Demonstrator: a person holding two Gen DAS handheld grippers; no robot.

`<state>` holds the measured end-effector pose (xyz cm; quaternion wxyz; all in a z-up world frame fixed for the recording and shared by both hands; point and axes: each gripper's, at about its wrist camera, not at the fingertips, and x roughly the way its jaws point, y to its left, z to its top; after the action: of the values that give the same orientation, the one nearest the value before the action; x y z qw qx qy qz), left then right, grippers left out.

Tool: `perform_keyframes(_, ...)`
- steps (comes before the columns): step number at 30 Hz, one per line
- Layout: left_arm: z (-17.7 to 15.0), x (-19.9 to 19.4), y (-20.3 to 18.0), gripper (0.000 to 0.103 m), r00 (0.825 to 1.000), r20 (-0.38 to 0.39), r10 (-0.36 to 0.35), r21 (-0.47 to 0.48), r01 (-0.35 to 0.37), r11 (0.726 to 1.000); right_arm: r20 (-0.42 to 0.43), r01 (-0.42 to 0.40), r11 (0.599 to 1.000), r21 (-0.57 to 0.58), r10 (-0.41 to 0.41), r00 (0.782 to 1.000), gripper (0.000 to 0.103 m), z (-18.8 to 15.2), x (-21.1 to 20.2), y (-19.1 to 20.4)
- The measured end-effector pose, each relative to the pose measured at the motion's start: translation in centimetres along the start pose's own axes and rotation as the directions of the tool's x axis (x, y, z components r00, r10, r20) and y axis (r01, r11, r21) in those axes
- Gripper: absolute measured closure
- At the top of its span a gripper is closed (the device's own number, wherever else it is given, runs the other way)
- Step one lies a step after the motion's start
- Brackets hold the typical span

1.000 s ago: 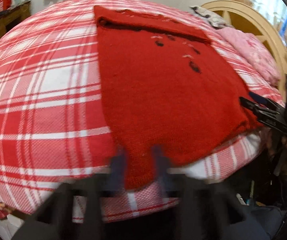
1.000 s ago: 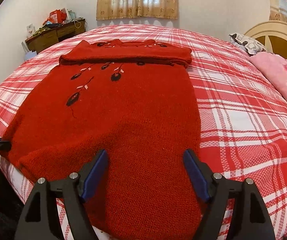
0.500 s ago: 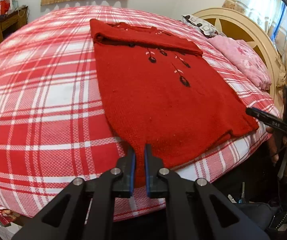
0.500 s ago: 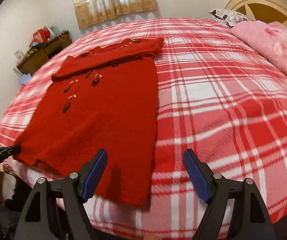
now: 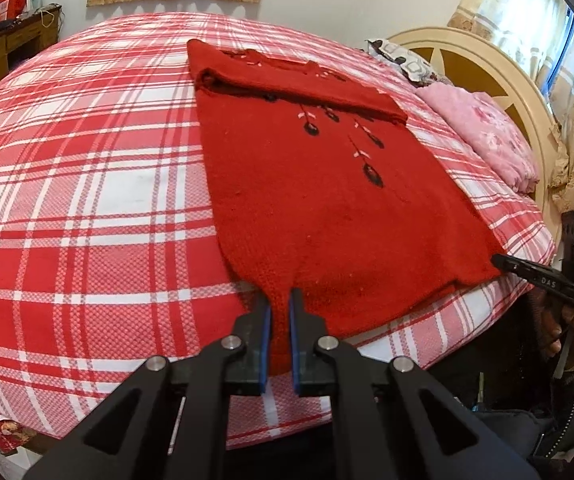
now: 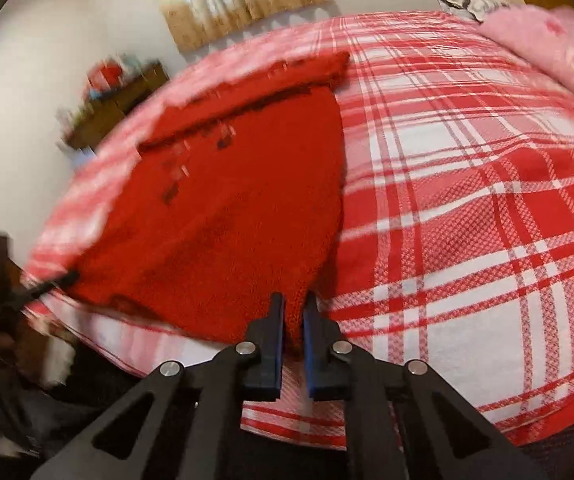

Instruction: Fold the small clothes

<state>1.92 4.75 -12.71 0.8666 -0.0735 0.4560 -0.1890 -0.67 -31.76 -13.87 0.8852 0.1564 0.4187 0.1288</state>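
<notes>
Both grippers' fingers clamp the near hem corners of the red sweater (image 5: 307, 184), left gripper (image 5: 279, 300) and right gripper (image 6: 294, 304), apparently readying to fold it up across the plaid bed (image 5: 87, 200)

The right tongs (image 6: 293, 312), their blue pads pressed together, pinch the near corner of the red knitted sweater (image 6: 223, 208) that lies flat on the red-and-white checked bed (image 6: 467, 200), its far end folded over, with a pink pillow (image 6: 547, 48) beyond.
</notes>
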Motion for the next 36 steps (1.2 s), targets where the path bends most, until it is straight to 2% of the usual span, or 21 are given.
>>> perform_keyframes(4,0.4,-0.3,0.3,0.095,0.999,0.019,-0.031,-0.013,0.031,0.999,0.101,-0.083,0.996,0.043,0.078,0.992,0.096,0.8,-1.9,-0.2)
perform_keyframes(10,2.4,-1.4,1.0,0.095,0.994,0.074,-0.076,-0.028,0.078,0.997,0.169,-0.114,0.99,0.083,0.099,0.981,0.096,2.7,-2.2,-0.2)
perform_keyframes(15,4.7,-1.6,1.4,0.095,0.988,0.111,-0.106,-0.041,0.111,0.993,0.225,-0.147,0.985,0.092,0.123,0.966,0.096,5.6,-2.5,-0.2)
perform_keyframes(21,8.0,-1.4,1.8,0.095,0.981,0.141,-0.129,-0.048,0.137,0.989,0.271,-0.148,0.984,0.102,0.116,0.956,0.096,9.4,-2.1,-0.3)
perform_keyframes(26,10.6,-1.4,2.2,0.095,0.977,0.176,-0.119,-0.038,0.127,0.991,0.295,-0.13,0.986,0.1,0.095,0.951,0.096,12.6,-1.6,-0.2)
perform_keyframes(32,13.2,-1.0,2.6,0.095,0.973,0.199,-0.121,-0.035,0.13,0.991,0.322,-0.122,0.99,0.076,0.091,0.942,0.096,15.6,-1.3,0.7)
perform_keyframes(36,14.5,-1.3,2.5,0.095,0.967,0.222,-0.124,-0.016,0.131,0.991,0.314,-0.116,0.991,0.069,0.089,0.945,0.096,16.9,-0.4,0.9)
